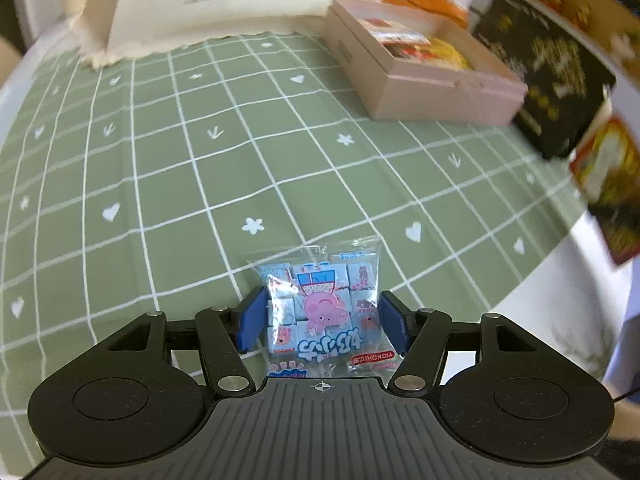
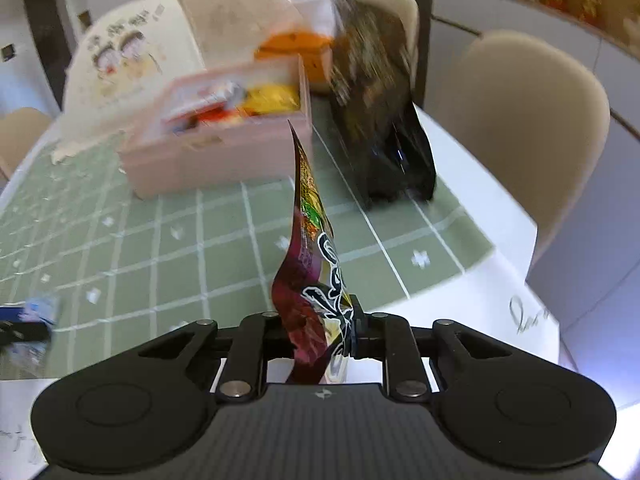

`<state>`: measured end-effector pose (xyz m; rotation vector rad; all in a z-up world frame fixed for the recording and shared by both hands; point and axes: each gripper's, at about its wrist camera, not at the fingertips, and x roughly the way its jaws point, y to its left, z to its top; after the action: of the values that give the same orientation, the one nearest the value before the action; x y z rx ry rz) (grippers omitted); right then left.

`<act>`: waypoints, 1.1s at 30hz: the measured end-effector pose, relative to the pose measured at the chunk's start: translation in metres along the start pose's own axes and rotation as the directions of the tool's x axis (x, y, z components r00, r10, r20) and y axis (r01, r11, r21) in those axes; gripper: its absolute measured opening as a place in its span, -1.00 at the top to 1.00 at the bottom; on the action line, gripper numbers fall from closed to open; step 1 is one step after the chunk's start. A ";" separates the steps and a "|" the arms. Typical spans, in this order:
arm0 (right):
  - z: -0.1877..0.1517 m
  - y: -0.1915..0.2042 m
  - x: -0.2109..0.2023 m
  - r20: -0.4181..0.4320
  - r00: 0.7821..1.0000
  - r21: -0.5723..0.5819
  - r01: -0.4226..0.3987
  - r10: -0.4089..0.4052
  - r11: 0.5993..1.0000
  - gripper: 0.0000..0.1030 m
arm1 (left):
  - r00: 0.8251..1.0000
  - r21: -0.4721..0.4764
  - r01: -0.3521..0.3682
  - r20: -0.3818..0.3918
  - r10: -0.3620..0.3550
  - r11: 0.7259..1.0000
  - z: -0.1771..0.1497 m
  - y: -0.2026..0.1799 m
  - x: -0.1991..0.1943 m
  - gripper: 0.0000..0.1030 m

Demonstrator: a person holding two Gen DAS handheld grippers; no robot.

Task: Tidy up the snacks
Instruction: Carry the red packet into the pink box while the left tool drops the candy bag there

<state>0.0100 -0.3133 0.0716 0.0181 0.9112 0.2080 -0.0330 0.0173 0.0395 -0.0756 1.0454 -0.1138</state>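
My left gripper [image 1: 320, 320] is shut on a clear blue candy bag [image 1: 322, 308] with a pink pig on it, its blue pads [image 1: 250, 322] pressed against both sides, just above the green checked tablecloth [image 1: 160, 168]. My right gripper [image 2: 320, 330] is shut on a dark red and yellow snack packet [image 2: 314, 264], held edge-on and upright above the cloth. A pink open box [image 1: 432, 80] holding several snacks sits at the far right of the left wrist view; it also shows in the right wrist view [image 2: 224, 152], ahead and left of the packet.
A black snack bag [image 2: 376, 112] stands right of the pink box, near the table edge. A cream printed bag [image 1: 224, 4] lies at the back. Beige chairs [image 2: 516, 128] stand beyond the table. The left gripper and its blue bag [image 2: 32, 320] show at the left edge.
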 end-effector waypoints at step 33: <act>0.055 0.019 -0.015 0.092 0.990 0.055 -0.110 0.105 0.992 0.62 | 0.933 -0.084 0.285 0.253 -0.256 0.955 0.132 -0.011 0.000 -0.20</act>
<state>0.0405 -0.2932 0.1190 0.1318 0.8284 0.2782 0.0809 0.0073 0.1064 -0.3362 0.7942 -0.2864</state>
